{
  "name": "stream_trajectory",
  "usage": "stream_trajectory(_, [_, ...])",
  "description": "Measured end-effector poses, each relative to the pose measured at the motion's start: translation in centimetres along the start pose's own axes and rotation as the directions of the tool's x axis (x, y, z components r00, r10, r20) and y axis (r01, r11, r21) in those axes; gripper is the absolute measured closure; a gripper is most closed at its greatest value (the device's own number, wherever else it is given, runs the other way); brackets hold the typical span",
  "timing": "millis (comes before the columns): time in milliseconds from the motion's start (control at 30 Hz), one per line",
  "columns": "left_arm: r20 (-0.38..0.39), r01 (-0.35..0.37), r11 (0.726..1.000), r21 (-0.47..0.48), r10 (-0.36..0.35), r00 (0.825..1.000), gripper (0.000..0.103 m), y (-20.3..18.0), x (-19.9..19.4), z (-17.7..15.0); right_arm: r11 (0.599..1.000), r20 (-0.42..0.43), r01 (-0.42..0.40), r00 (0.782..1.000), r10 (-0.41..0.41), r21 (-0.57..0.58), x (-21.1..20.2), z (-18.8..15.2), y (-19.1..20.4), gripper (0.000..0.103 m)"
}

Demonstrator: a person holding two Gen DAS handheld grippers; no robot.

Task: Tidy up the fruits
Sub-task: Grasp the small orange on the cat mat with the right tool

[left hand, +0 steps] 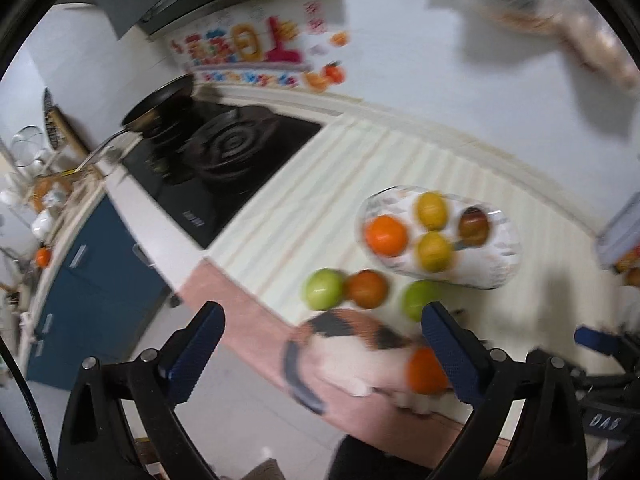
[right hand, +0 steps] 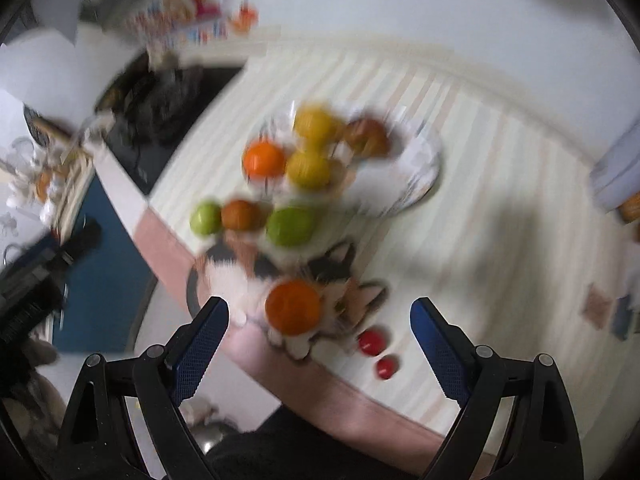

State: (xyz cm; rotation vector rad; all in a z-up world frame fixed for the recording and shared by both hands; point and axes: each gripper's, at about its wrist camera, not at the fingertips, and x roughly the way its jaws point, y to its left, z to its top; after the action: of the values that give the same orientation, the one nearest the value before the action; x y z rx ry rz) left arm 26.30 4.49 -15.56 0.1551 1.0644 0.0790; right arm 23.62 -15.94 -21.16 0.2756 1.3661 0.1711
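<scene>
A patterned oval plate (left hand: 496, 268) (right hand: 420, 168) on the striped counter holds an orange (left hand: 386, 235), two yellow fruits (left hand: 431, 210) and a brown-red fruit (left hand: 473, 226). In front of it lie two green fruits (left hand: 324, 289) (right hand: 291, 226) and a dark orange fruit (left hand: 366, 288) (right hand: 240, 215). Another orange (left hand: 426, 370) (right hand: 293, 306) rests on a cat-shaped mat (left hand: 344, 344) (right hand: 332, 276). My left gripper (left hand: 320, 344) is open and empty above the counter's front edge. My right gripper (right hand: 320, 340) is open and empty, above the orange on the mat. Both views are blurred.
Two small red fruits (right hand: 378, 354) lie at the counter's front edge. A black stove (left hand: 224, 160) with a pan (left hand: 160, 106) is at the left. Blue cabinets (left hand: 92, 288) stand below. A pale container (right hand: 618, 176) is at the right.
</scene>
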Motion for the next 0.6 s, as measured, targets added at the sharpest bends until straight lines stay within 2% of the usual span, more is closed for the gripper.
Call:
stream_trajectory(133, [-0.068,-0.074,0.997,-0.001,0.073,0.995,0.002,1.8,3.8,-0.8,1.000,-0.171,-0.012,0.985,0.013,0.003,8.4,-0.1,1.2,0.009])
stream_trajectory(267, [-0.129,-0.097,0.995,0.005,0.097,0.987,0.002,2.9,7.3,-0.7,1.000,-0.269,-0.008,0.963,0.011,0.009,13.8,-0.5,2.2,0.009])
stream_trajectory(300, [-0.143,-0.097,0.995,0.006,0.097,0.985,0.002,2.9,8.0,-0.6,1.000,-0.287,-0.003,0.958,0.004,0.005,14.8,-0.5,2.5,0.012])
stream_trajectory(433, [-0.203,-0.052,0.999,0.005,0.052,0.978,0.002,2.6,11.0,0.2,1.000,-0.329,0.029,0.944,-0.029,-0.006,17.4,-0.6,2.6,0.026])
stream_trajectory(500, [-0.226,-0.042,0.999,0.020,0.046,0.973,0.002,2.2,12.7,0.8,1.000,-0.309,-0.001,0.951,0.002,0.004,17.0,-0.3,2.4,0.034])
stream_trajectory(600, [-0.255,-0.019,0.999,0.050,0.031,0.966,0.002,1.8,15.5,1.6,1.000,-0.289,0.025,0.957,-0.028,-0.014,15.7,0.5,2.2,0.035])
